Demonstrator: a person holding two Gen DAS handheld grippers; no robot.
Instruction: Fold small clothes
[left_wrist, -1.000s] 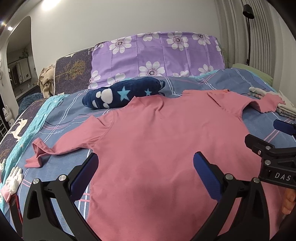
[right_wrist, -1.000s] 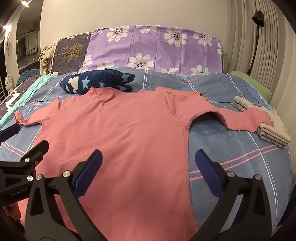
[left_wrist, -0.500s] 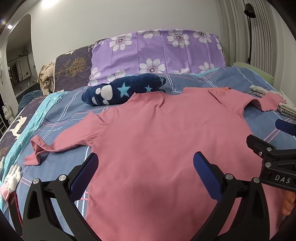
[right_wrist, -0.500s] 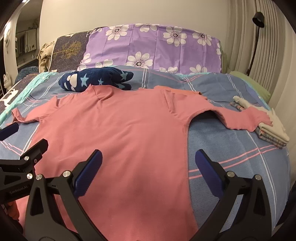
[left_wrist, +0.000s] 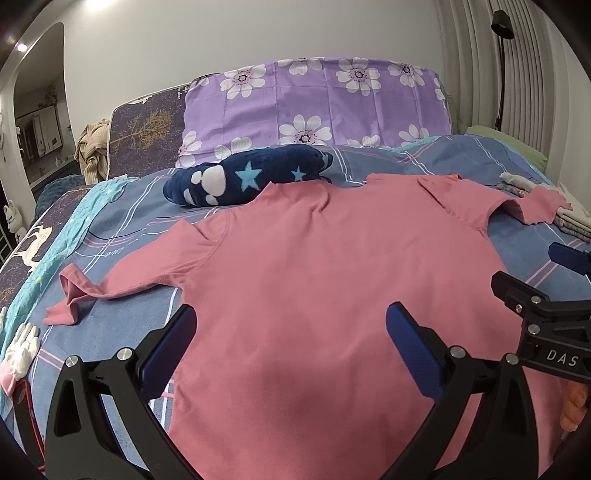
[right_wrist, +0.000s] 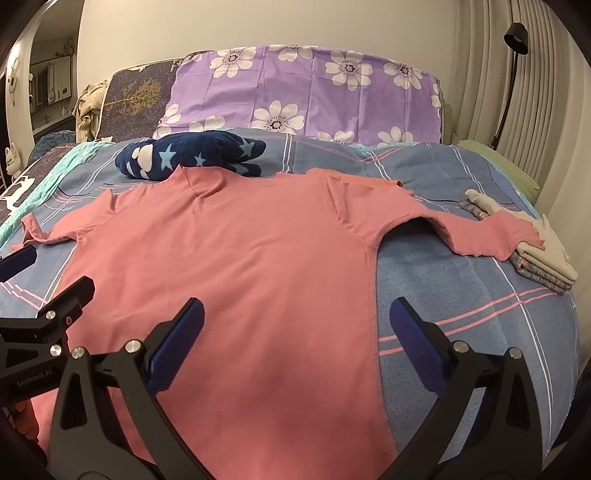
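Flat pink shirt (left_wrist: 317, 280) beneath both open tongs

Pink long-sleeved shirt (left_wrist: 332, 295) spread flat on the bed (left_wrist: 122, 229), collar toward the pillows, hem nearest the cameras. Both sleeves extend sideways: one cuff lies crumpled on the sheet, the other rests on a small stack of folded clothes (right_wrist: 543, 258) at the bed's edge.

Bed (left_wrist: 424, 162) carries a spread pink shirt (left_wrist: 332, 295), starry blanket (left_wrist: 251, 179), folded clothes (right_wrist: 543, 258)
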